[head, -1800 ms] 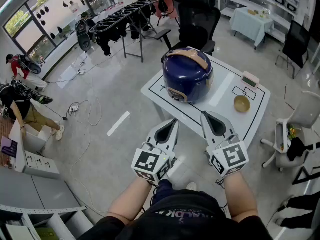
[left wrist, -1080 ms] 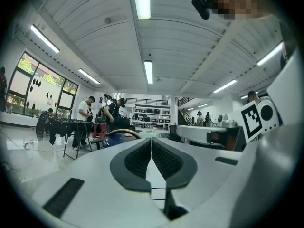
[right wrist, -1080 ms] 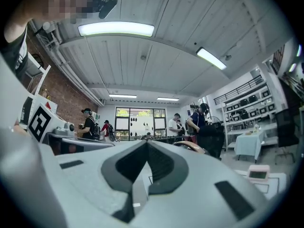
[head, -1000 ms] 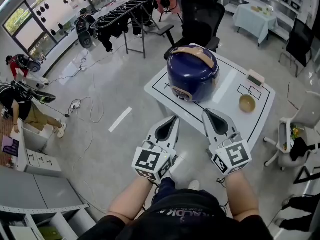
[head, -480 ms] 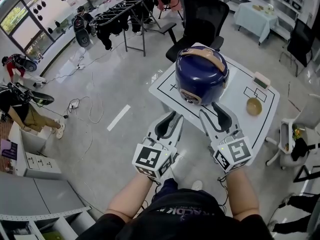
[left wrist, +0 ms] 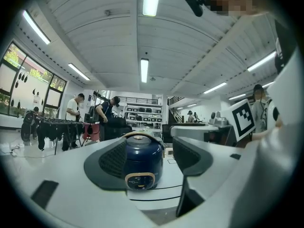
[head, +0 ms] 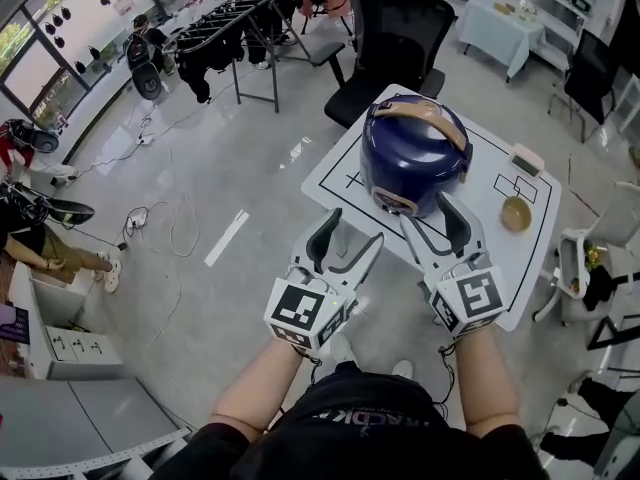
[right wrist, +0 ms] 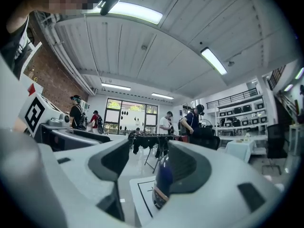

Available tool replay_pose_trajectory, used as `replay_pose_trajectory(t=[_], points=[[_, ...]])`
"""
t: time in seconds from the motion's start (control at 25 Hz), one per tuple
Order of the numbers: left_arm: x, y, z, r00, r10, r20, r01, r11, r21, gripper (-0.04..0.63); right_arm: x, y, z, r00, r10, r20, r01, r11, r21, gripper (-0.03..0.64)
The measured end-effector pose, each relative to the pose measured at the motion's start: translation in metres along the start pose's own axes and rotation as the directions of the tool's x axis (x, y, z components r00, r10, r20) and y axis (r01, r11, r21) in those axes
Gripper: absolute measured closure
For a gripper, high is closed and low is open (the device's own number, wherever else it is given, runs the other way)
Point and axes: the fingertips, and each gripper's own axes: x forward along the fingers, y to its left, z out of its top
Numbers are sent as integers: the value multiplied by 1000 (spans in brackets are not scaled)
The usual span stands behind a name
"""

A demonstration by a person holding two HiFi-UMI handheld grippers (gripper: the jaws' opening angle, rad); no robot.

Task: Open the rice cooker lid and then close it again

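A dark blue rice cooker (head: 415,153) stands on the white table (head: 340,176), its lid down and a tan handle (head: 420,113) across the top. My left gripper (head: 350,236) hovers off the table's near edge, short of the cooker, its jaws opening with nothing between them. My right gripper (head: 435,224) is over the table just in front of the cooker's control panel, jaws also opening and empty. In the left gripper view the rice cooker (left wrist: 140,163) shows some way beyond the left gripper (left wrist: 151,152). In the right gripper view the right jaw half hides the rice cooker (right wrist: 161,184), which lies past the right gripper (right wrist: 152,169).
A wooden bowl (head: 516,213) and a small box (head: 527,158) sit on the table's right side. A black office chair (head: 390,28) stands behind the table, a clothes rack (head: 230,28) at the far left, a white chair (head: 590,258) at the right. People stand in the background.
Both grippers have moved forward towards the rice cooker. Their jaws, shut a second ago, now stand apart.
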Motion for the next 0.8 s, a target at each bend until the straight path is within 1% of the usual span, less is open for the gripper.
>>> replay_pose_trajectory(t=[0.24, 0.48, 0.8], points=[[4, 33, 3, 999, -42, 3, 42, 999, -12, 302, 27, 7, 2, 999, -47, -6, 47, 999, -13, 376], [1, 51, 9, 996, -93, 5, 93, 996, -2, 302, 43, 13, 8, 996, -94, -4, 94, 995, -28, 376], [2, 67, 13, 993, -115, 24, 116, 993, -21, 304, 52, 12, 13, 992, -128, -15, 127, 990, -55, 376]])
